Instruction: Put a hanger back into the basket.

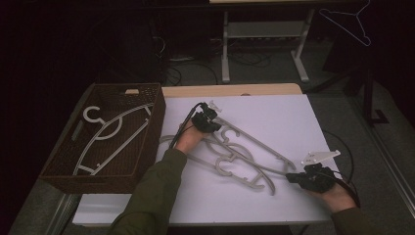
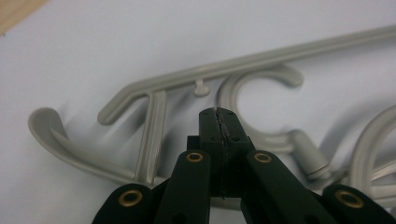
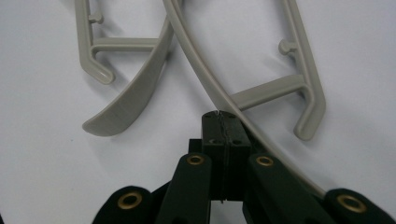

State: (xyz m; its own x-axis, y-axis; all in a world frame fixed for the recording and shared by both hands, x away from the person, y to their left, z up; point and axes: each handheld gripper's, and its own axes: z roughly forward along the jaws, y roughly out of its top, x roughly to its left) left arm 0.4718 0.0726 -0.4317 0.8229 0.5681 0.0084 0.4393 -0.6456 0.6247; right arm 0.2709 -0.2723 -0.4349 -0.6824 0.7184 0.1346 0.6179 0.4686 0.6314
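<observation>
Two closed grippers over a pile of grey hangers on the tabletop.

We hold the left gripper (image 1: 209,116) at the far end of the grey hangers (image 1: 240,156), its jaws pressed together with nothing between them, just above a hook. Our right gripper (image 1: 293,177) is at the near right end of the pile, jaws also fully together and empty, beside a curved hanger arm. The hangers lie crossed on the white tabletop (image 1: 274,117). A brown basket (image 1: 147,142) on the left holds another hanger (image 1: 105,132).
</observation>
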